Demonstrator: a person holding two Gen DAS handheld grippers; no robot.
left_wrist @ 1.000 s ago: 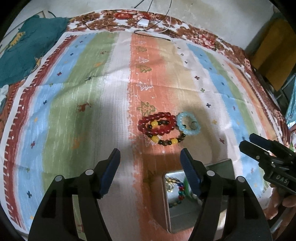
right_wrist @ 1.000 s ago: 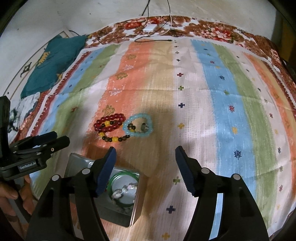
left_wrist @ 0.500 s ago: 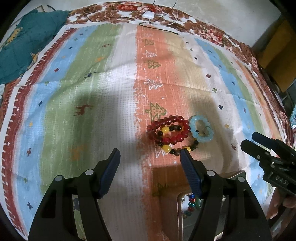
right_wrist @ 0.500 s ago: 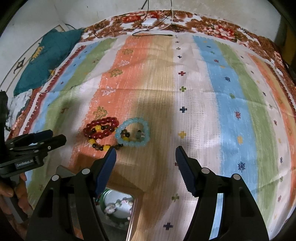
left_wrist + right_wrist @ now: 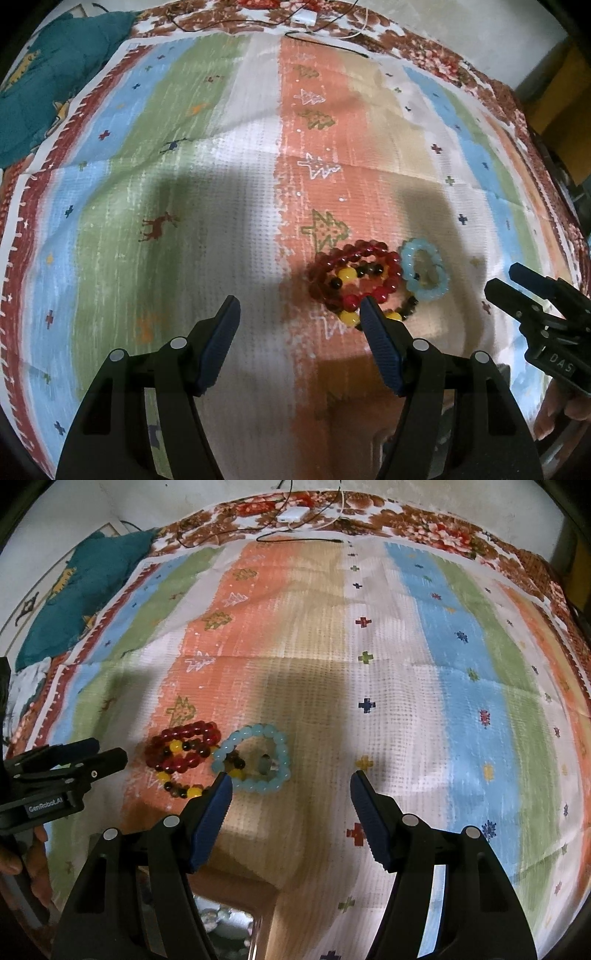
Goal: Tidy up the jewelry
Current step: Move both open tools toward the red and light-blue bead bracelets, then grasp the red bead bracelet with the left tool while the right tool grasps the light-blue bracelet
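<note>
While a cluster of bead bracelets lies on the striped cloth, the dark red bracelet touches the pale blue bracelet on its right. The left gripper, jaws spread and empty, sits nearest the red one; the right gripper, equally wide, has the blue ahead and left.

A red bead bracelet lies flat on the striped cloth, doubled in loops. A dark-and-yellow bead strand lies under it. At its 3 o'clock, touching, lies a pale blue bead bracelet.
</note>
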